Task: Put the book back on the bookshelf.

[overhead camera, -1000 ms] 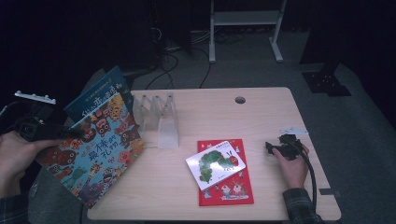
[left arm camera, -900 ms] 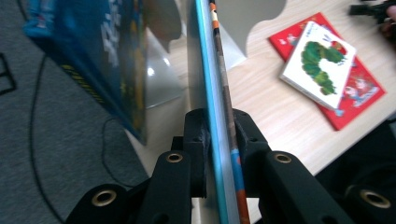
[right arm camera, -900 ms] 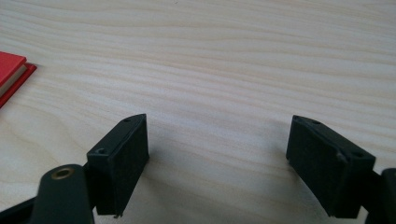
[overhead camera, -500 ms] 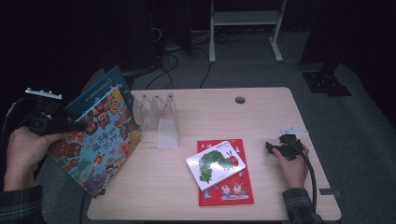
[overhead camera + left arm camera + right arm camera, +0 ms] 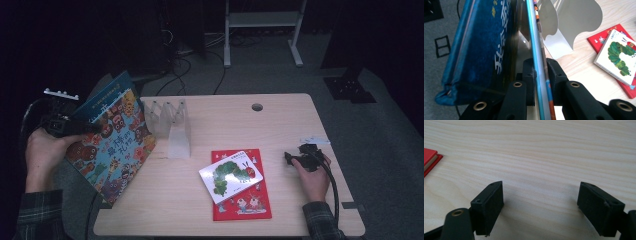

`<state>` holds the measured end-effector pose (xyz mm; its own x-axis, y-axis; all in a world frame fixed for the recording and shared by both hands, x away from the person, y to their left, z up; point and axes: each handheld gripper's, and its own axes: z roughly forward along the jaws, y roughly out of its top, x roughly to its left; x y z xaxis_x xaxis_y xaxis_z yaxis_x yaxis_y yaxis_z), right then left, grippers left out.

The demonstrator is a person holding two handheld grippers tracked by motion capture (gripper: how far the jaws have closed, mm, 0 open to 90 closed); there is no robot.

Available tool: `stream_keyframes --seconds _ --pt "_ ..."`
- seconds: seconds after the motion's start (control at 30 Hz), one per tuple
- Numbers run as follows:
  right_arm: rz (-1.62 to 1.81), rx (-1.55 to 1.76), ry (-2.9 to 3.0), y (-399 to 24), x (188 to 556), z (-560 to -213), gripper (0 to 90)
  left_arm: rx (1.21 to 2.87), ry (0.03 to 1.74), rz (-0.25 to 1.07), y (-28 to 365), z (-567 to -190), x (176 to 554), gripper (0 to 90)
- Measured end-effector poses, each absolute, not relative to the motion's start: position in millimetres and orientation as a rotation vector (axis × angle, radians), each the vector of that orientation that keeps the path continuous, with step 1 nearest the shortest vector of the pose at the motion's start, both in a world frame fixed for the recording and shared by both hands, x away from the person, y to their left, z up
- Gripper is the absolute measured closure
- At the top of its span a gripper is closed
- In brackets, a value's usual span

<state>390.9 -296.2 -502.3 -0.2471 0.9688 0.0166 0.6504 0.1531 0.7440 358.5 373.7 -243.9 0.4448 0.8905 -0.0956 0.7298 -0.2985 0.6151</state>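
The table is pale, matt wood grain. The picture book has glossy covers. The bookend is smooth off-white metal. The left gripper has matt black plastic jaws.

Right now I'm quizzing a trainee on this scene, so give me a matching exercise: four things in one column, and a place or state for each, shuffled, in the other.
Things:
1. left gripper
2. right gripper
3. caterpillar book
4. book rack

Places or states:
A. lies on the red book
B. stands on the table, white
C. open, nothing between its jaws
D. shut on the monster book

Pairs: 1-D, 2-C, 3-A, 4-B
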Motion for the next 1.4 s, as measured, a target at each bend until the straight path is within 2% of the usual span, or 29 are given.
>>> stream_keyframes --seconds 0.47,1.2,1.4 --pt "0.891 1.54 1.961 -296 391 -502 19.9 2.123 1.371 0.395 379 -238 352 78.4" --pt "0.89 1.541 1.96 -297 392 -502 19.9 2.047 1.389 0.502 354 -253 390 78.0" --pt "0.889 1.54 1.959 -296 392 -502 20.0 2.048 1.383 0.485 359 -255 396 77.8"
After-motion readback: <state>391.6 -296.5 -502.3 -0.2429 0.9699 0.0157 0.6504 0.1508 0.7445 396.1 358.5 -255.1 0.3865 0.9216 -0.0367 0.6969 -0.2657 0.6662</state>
